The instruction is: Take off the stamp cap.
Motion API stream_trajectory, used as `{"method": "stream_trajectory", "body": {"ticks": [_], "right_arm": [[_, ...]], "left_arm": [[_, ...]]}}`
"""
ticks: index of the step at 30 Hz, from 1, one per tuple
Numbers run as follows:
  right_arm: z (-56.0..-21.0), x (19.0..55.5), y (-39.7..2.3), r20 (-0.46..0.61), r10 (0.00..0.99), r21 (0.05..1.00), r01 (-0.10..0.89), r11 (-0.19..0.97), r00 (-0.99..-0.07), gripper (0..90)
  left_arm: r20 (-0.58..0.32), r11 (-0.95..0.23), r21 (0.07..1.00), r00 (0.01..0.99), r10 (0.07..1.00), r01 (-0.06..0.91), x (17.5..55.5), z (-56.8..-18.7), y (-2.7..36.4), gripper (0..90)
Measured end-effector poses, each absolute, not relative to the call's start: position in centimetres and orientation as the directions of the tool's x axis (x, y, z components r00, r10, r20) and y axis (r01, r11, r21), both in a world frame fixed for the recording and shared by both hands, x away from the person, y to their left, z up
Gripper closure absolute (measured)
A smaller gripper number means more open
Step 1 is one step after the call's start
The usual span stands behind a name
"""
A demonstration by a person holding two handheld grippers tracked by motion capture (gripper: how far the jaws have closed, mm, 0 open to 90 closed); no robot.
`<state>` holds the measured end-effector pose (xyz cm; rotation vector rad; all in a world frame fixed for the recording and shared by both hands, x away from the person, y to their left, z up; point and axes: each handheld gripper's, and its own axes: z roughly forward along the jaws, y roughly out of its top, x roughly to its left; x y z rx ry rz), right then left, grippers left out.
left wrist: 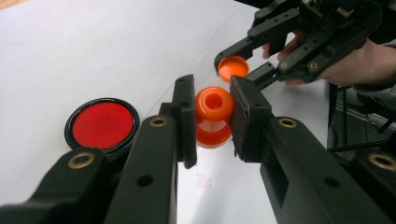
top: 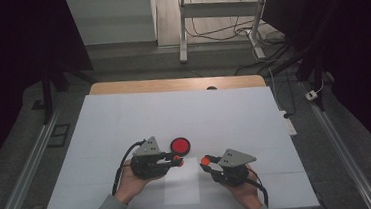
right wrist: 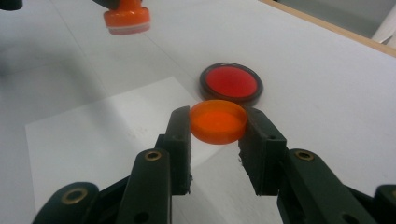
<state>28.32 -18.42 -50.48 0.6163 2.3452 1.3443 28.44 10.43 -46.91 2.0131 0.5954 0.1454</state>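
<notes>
My left gripper (top: 177, 161) is shut on an orange knob-handled stamp (left wrist: 213, 112), held a little above a white paper sheet (top: 181, 184). In the left gripper view the stamp's hollow top faces the camera between the two jaws. My right gripper (top: 206, 161) is shut on a shallow orange cap (right wrist: 218, 122), open side up. The two grippers face each other, tips a short gap apart. The right gripper view has the stamp (right wrist: 127, 18) at the top left. A round red ink pad (top: 180, 145) in a black rim lies just beyond the left gripper.
A large white sheet (top: 125, 124) covers the wooden table (top: 122, 87). A faint reddish mark (left wrist: 204, 180) shows on the paper under the stamp. Desk legs and cables (top: 248, 32) stand on the floor behind the table.
</notes>
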Motion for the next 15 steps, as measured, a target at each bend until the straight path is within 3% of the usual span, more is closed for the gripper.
{"method": "stream_trajectory", "body": {"ticks": [15], "right_arm": [[-50.0, 28.0, -23.6, -0.101, 0.624, 0.881, 0.222, 0.418, -0.775, 64.5]], "left_arm": [[-0.147, -0.366, 0.86, 0.86, 0.488, 0.355, 28.6, -46.7, 11.1, 72.8]]}}
